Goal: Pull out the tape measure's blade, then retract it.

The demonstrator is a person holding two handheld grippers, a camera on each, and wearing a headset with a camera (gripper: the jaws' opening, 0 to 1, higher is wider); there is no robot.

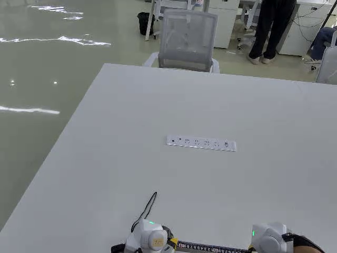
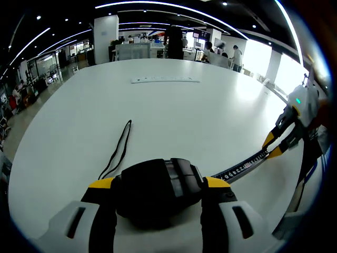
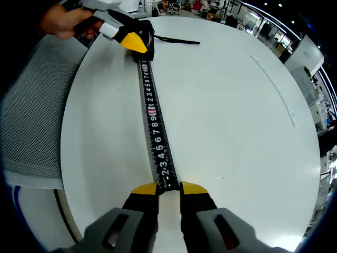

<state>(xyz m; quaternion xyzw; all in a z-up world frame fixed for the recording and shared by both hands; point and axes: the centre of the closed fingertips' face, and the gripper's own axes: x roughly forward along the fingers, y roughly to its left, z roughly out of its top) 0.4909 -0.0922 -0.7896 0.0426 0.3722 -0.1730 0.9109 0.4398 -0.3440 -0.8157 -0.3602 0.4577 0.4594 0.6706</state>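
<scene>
White table (image 1: 158,105) under me. At its near edge my left gripper (image 2: 158,183) hugs the black tape measure (image 2: 158,197); my right gripper (image 3: 168,188) pinches the end of the pulled-out blade (image 3: 157,132). Mid-table sits a socket strip (image 1: 201,143), then a chair (image 1: 187,39).

My left gripper (image 2: 158,183) is held level, with both yellow-tipped jaws clamped against the sides of the tape measure case (image 2: 155,197). My right gripper (image 3: 169,188) points straight back at it, its jaws pinched together on the end of the blade (image 3: 156,126). In the head view the two grippers sit side by side at the bottom edge, well apart. In the right gripper view my hand (image 3: 62,21) grips the back of the left gripper.
</scene>
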